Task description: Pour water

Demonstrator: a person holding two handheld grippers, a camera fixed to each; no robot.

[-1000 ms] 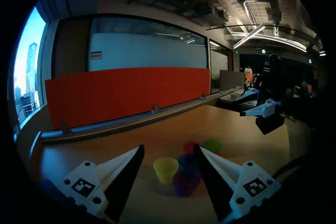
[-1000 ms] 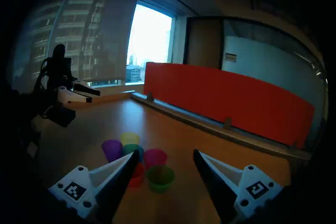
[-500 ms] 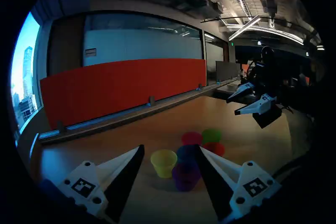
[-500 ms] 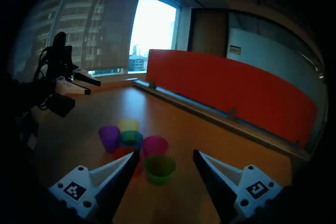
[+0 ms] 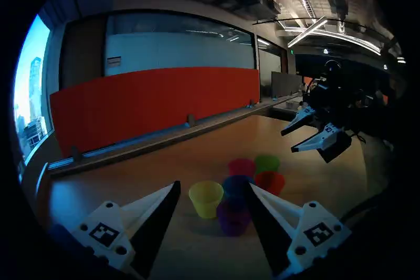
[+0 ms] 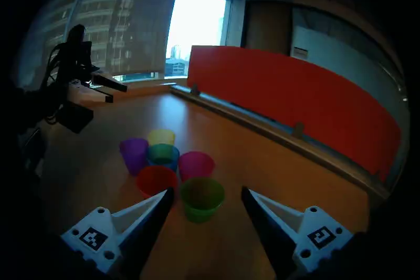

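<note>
Fingers of the left gripper (image 5: 211, 184) stand wide apart with nothing between them, low over the wooden table (image 5: 157, 169). Just beyond their tips sits a tight cluster of six small plastic cups, all upright with mouths up. In the left gripper view the yellow cup (image 5: 206, 198) and the purple cup (image 5: 233, 217) are nearest, side by side. The blue cup (image 5: 237, 184) stands just behind them in the middle of the cluster. The pink cup (image 5: 241, 166), the green cup (image 5: 267, 163) and the red cup (image 5: 270, 181) are on the far side.

The right gripper (image 6: 207, 190) is likewise spread open and empty, facing the cluster from the opposite side. In the right gripper view the green cup sits nearest, between the fingertips, with the red one just to its left. The light is dim, so whether any cup holds water I cannot tell.

Each gripper also appears in the other's view, raised above the table and well apart from the cups, fingers parted. An orange partition (image 5: 157, 101) runs along the table's far edge, and a bright window (image 6: 197, 33) lies beyond it.
</note>
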